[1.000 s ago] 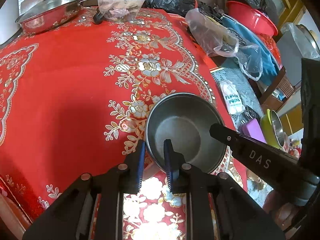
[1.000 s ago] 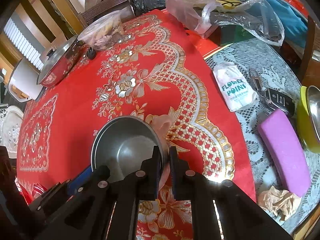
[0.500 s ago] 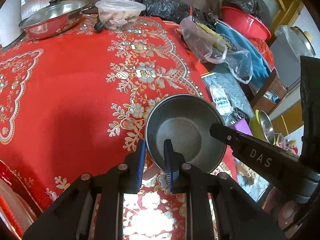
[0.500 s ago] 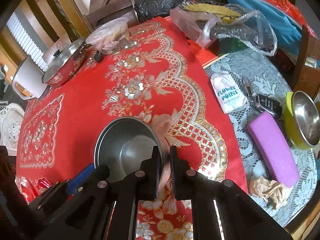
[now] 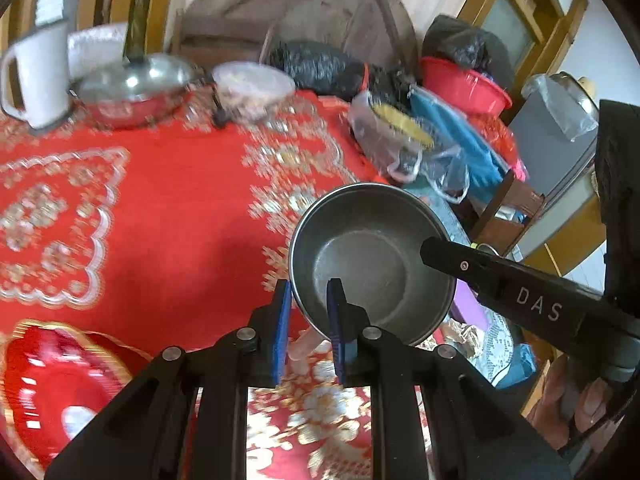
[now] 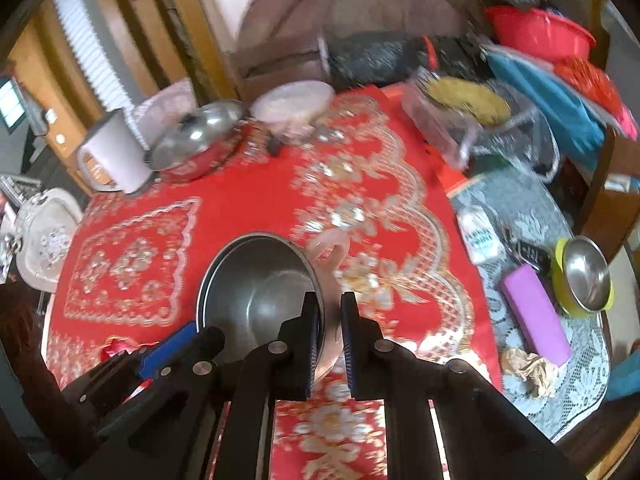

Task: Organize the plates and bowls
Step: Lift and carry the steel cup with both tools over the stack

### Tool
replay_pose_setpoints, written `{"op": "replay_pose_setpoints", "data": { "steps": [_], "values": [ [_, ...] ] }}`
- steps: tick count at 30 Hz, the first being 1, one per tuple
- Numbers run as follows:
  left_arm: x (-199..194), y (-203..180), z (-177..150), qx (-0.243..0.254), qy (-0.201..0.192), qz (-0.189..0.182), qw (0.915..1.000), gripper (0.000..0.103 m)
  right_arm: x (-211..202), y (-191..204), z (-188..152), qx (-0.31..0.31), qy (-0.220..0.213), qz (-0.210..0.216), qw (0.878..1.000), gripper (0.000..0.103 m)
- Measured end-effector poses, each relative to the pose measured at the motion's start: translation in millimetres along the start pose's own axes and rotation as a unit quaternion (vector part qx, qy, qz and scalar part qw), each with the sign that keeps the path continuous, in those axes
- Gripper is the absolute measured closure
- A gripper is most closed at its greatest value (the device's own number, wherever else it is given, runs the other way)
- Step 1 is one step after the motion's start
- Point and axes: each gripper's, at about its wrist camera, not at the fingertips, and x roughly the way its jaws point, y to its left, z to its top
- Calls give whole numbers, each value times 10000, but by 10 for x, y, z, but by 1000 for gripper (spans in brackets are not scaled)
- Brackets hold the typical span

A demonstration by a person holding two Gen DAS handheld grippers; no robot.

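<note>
Behind held steel bowl (image 5: 372,264): lidded pot (image 5: 132,92), mug (image 5: 34,76).

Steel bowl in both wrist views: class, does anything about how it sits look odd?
Yes. The steel bowl is tilted, not flat on the red tablecloth. The left tongs and right tongs each pinch its rim from opposite sides. Nothing appears spilled or damaged.

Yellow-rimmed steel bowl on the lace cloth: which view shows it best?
The right wrist view: the yellow-rimmed steel bowl sits whole at the right edge beside the purple block. In the left wrist view the other hand-held gripper hides it almost entirely.
</note>
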Motion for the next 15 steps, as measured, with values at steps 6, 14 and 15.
{"op": "replay_pose_setpoints", "data": {
  "steps": [6, 14, 15],
  "values": [
    [-574, 338, -31, 76, -421, 190, 9989, 87, -244, 601, -62, -397, -179, 382, 9983, 91],
    [-1144, 840, -245, -10, -962, 524, 9940, 88, -366, 1302, -258, -876, -297, 849, 9921, 91],
    [-1185, 899, -302, -9, -982, 553, 9936, 87, -366, 1379, -309, -923, -297, 928, 9910, 91]
  ]
}}
